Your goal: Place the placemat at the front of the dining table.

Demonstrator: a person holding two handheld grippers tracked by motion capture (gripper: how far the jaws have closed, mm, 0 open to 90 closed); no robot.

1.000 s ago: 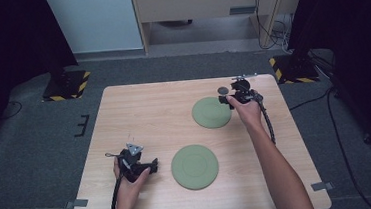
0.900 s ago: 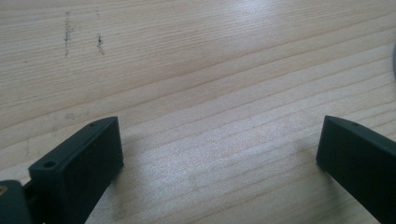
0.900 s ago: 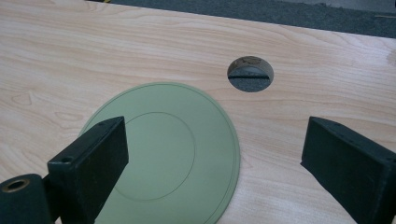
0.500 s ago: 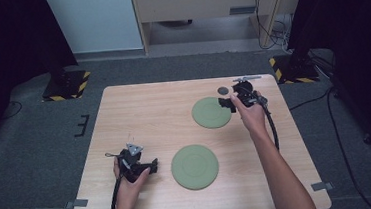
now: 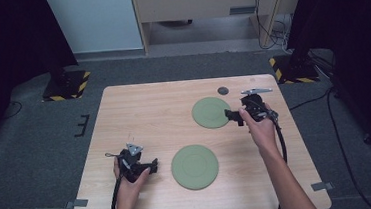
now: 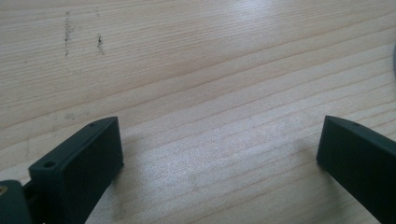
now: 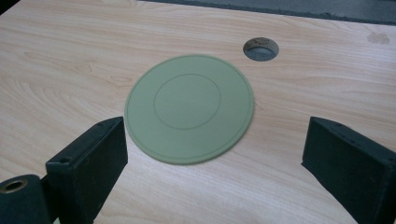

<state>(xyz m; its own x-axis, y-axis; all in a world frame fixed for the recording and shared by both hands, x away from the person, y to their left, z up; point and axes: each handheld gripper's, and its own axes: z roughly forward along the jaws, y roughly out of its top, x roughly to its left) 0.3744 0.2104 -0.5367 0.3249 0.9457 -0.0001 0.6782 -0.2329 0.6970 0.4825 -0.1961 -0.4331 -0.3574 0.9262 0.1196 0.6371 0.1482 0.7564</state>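
While both tools sit low over the surface [image 5: 143, 108], neither holds anything. Right tool [image 5: 230, 116] is near the right edge, toward the far right corner, jaws spread wide and aimed at the far green plate [image 5: 211, 112], just beside that plate's right rim. In the right gripper view the far green plate [image 7: 189, 108] lies flat ahead of the right tool [image 7: 212, 154], its near rim reaching into the gap between the two jaws, not touched as far as I can tell. Small round hole [image 5: 223, 90] in the surface sits just beyond that plate, toward the far edge; same hole [image 7: 261, 49] seen past the plate rim in the right gripper view. Near green plate [image 5: 195, 166] lies flat close to the near edge, about mid-width, well apart from the far one. Left tool [image 5: 152, 165] is by the near left corner, pointed toward the near plate, near its left rim, not touching. Left gripper view: left tool [image 6: 219, 149] jaws wide, bare wood between them.
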